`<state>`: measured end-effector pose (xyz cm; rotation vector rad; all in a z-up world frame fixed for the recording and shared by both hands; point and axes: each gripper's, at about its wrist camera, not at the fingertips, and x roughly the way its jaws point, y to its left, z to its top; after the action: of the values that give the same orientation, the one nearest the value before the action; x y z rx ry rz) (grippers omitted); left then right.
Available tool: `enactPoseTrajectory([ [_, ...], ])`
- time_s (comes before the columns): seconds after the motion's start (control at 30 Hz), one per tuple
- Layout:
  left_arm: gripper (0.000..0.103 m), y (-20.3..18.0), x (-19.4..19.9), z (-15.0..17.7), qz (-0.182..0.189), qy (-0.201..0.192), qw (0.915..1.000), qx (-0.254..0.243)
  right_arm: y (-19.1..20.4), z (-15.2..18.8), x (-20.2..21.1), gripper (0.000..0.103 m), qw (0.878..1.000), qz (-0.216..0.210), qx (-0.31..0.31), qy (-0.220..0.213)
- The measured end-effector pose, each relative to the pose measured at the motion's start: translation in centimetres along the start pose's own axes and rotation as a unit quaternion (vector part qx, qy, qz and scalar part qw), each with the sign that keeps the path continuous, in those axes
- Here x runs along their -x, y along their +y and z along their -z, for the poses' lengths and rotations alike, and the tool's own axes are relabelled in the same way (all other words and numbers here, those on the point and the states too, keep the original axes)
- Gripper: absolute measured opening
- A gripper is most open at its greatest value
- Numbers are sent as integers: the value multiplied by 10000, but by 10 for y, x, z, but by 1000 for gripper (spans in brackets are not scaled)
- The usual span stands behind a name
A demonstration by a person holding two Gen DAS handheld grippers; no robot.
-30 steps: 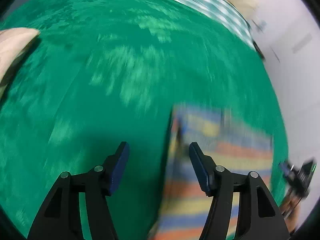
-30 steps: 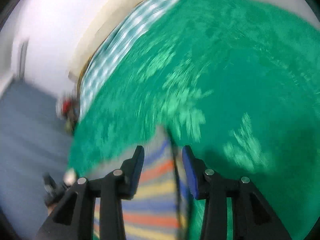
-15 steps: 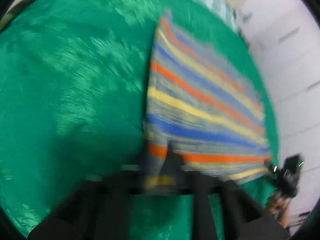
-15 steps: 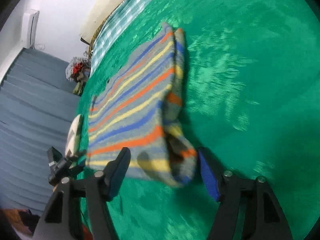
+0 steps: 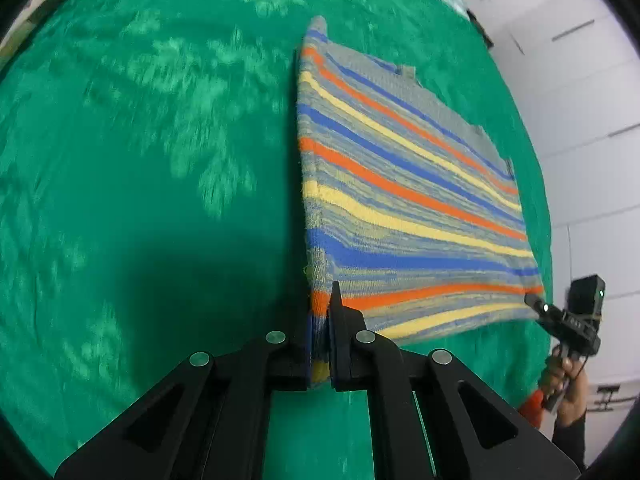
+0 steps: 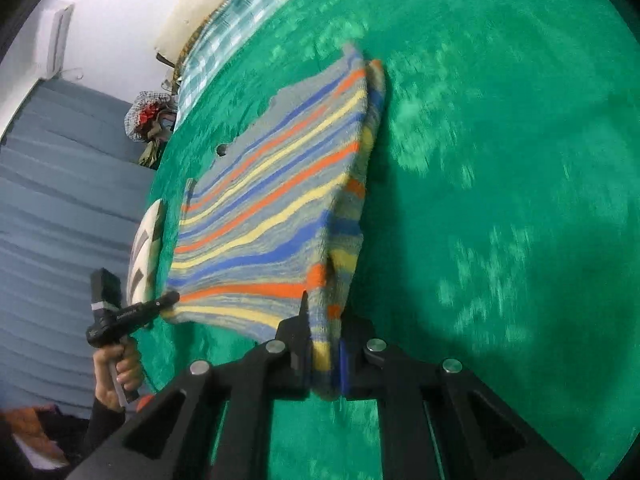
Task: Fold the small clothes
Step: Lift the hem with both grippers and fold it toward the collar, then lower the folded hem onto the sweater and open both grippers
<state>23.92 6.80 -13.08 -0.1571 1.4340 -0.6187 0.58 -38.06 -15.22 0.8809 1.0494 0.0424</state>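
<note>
A small knitted sweater point(image 5: 404, 184) with grey, blue, orange and yellow stripes hangs stretched above a green blanket point(image 5: 140, 160). My left gripper point(image 5: 320, 344) is shut on its near left corner. My right gripper point(image 6: 324, 356) is shut on the opposite near corner of the sweater point(image 6: 272, 208), where a folded side layer hangs down. Each gripper shows in the other's view, at the sweater's far corner: the right one in the left wrist view point(image 5: 536, 304), the left one in the right wrist view point(image 6: 170, 298).
The green blanket covers a bed. A checked sheet point(image 6: 240, 20) lies along the bed's far edge by the white wall. A pale pillow point(image 6: 144, 248) lies at the bed's edge beside grey curtains point(image 6: 48, 200). A bouquet point(image 6: 150, 116) stands by the bed.
Both grippers went from open to shut on the sweater's corners. The sweater rose off the blanket and is now held stretched between them.
</note>
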Motion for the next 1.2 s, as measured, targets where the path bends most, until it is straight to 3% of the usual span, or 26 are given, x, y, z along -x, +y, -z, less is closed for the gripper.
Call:
enactPoseTrajectory([
  [0.07,4,5,2,11,21,134,9999,-38,-6,12,6,9,9997,-82,-187,165],
  [0.13,10,2,-13,21,-299,222,9991,-189,-10,28,8,9,9993,22,-149,337],
  [0.27,27,-6,-8,31,-813,-36,9953,-522,-13,47,-15,16,9962,634,214,565],
  [0.33,43,-10,23,32,-1291,-597,9881,-591,-6,48,-4,27,9944,810,465,499],
  [0.4,55,-23,50,26,-1534,-1215,9776,-780,9,43,23,31,9847,1413,1017,85],
  [0.47,69,-41,65,7,-1343,-1776,9704,-931,28,27,39,38,9690,1885,1564,-314],
  [0.53,81,-64,57,-20,-872,-1969,9701,-1123,50,2,42,49,9558,2052,2014,-620],
  [0.6,81,-75,34,-42,-630,-1830,9718,-1347,75,-22,29,58,9482,1927,2404,-777],
  [0.67,79,-75,-1,-67,-942,-1712,9703,-1428,93,-46,-2,58,9466,1574,2732,-678],
  [0.73,74,-56,-36,-95,-1376,-1584,9721,-1047,93,-64,-41,57,9485,1378,2821,-434],
  [0.8,69,-17,-54,-106,-1636,-1325,9763,-505,73,-76,-75,54,9506,1583,2662,-187],
  [0.83,67,0,-47,-104,-1306,-1438,9803,-345,58,-80,-86,39,9509,1757,2548,-73],
  [0.9,68,11,-27,-97,-1345,-1639,9771,-171,42,-84,-82,29,9564,1649,2400,-230],
  [1.0,69,9,6,-73,-1153,-1890,9746,-342,51,-80,-57,29,9506,1994,2336,-456],
  [1.1,73,-17,23,-26,-986,-2023,9709,-821,77,-57,-29,29,9490,1659,2627,-528],
  [1.2,73,-49,3,11,-1130,-1890,9659,-1364,96,-23,-21,29,9506,1195,2835,-400],
])
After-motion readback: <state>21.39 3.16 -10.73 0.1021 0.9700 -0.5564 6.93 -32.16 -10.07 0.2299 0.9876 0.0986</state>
